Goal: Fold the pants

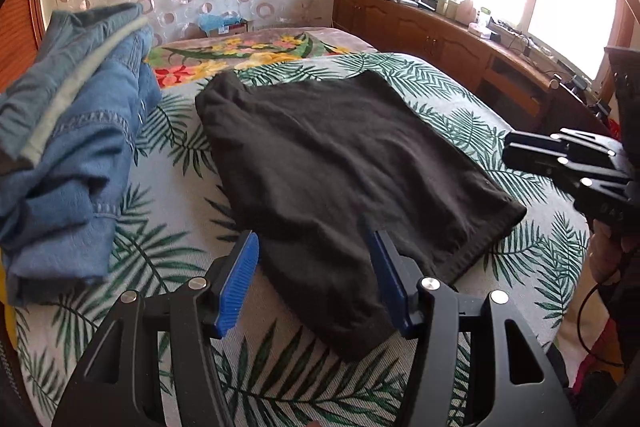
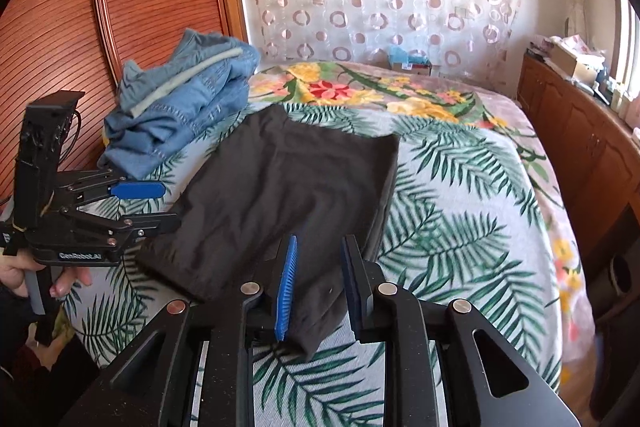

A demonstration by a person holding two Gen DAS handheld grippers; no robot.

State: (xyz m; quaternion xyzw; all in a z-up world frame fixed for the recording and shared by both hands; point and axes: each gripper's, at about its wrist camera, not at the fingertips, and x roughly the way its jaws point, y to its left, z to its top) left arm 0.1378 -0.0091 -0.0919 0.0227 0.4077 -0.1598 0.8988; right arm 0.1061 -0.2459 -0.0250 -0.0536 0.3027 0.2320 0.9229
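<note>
Across the palm-leaf bedspread lay the black knit pants, folded flat, soft, limp and light; the left gripper stood spread over their near hem, the right gripper narrowly parted, pinching nothing; doubled corners looked the surest hold.

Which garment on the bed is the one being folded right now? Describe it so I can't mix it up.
Start at the bed with the palm-leaf cover. In its middle lie the black pants, spread flat, their near edge just ahead of both grippers. The only other garment, the blue denim pile, is bunched up beside the wooden headboard.
</note>
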